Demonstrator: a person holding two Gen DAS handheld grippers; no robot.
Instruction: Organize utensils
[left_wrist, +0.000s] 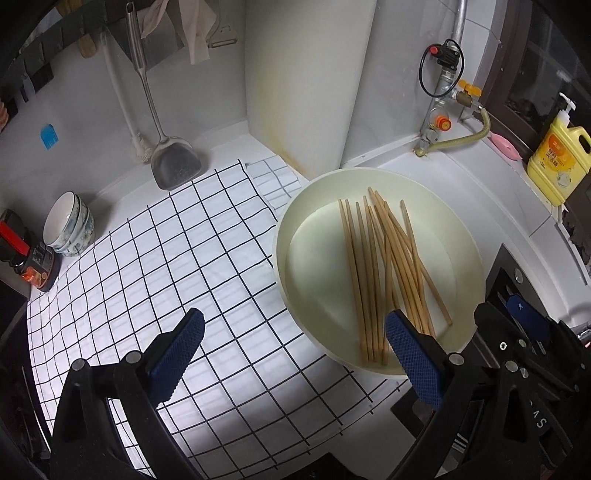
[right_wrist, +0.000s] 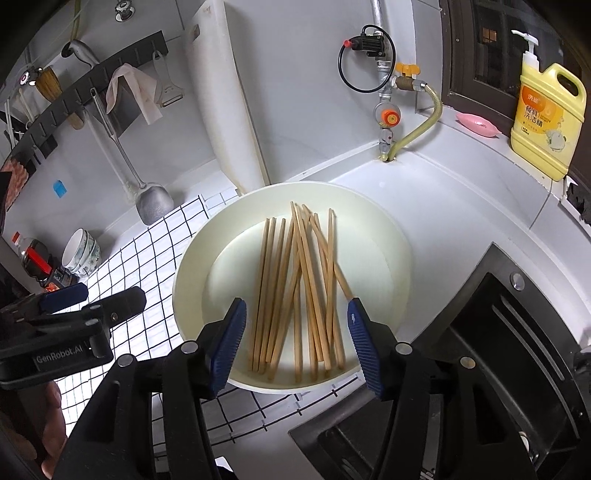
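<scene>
Right gripper (right_wrist: 297, 332) agape (empty), above chopsticks (right_wrist: 295, 288) in bowl (right_wrist: 192, 266); left gripper (left_wrist: 295, 350) agape

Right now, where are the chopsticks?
In both views the chopsticks lie in a loose pile inside the white bowl, on the checked cloth beside the stove.

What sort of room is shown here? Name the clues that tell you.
Most likely a home kitchen: a metal spatula hangs on the wall, a basin holds wooden chopsticks, and a yellow dish soap bottle stands on the ledge.
</scene>
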